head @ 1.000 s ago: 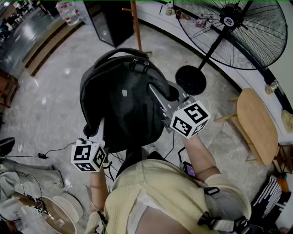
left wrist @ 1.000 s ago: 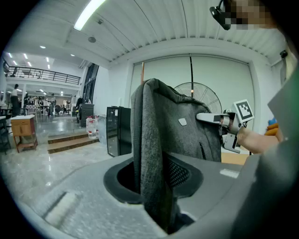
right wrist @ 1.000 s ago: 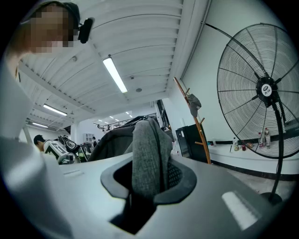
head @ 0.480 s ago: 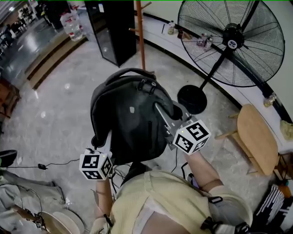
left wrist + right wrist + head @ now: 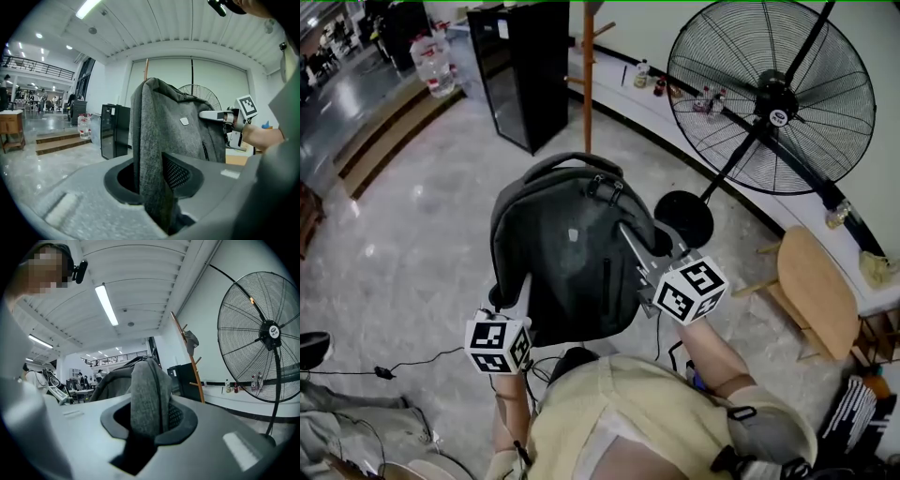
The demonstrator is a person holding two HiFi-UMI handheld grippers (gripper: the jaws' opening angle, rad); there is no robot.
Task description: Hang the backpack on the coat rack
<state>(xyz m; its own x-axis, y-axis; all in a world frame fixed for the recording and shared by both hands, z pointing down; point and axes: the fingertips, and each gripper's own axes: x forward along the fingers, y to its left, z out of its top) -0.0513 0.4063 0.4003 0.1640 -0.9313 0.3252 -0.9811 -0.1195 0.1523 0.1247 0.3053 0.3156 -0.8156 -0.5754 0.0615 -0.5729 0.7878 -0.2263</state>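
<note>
A dark grey backpack [image 5: 572,253] is held up off the floor in the head view, top handle away from me. My left gripper [image 5: 518,284] is shut on its lower left edge. In the left gripper view the grey fabric [image 5: 152,140] stands pinched between the jaws. My right gripper [image 5: 625,227] is shut on the backpack's right side, and a fold of fabric [image 5: 147,390] fills its jaws. The wooden coat rack [image 5: 587,75] stands beyond the backpack, apart from it; its pole with pegs [image 5: 190,362] shows to the right in the right gripper view.
A large black pedestal fan [image 5: 773,94] stands at the right with its round base [image 5: 684,217] close to the backpack. A black cabinet [image 5: 520,66] is left of the rack. A wooden stool [image 5: 820,291] is at the right. Cables [image 5: 384,370] lie on the marble floor.
Both grippers and the backpack have moved forward toward the coat rack, which now shows more fully. Both grips on the backpack are unchanged.
</note>
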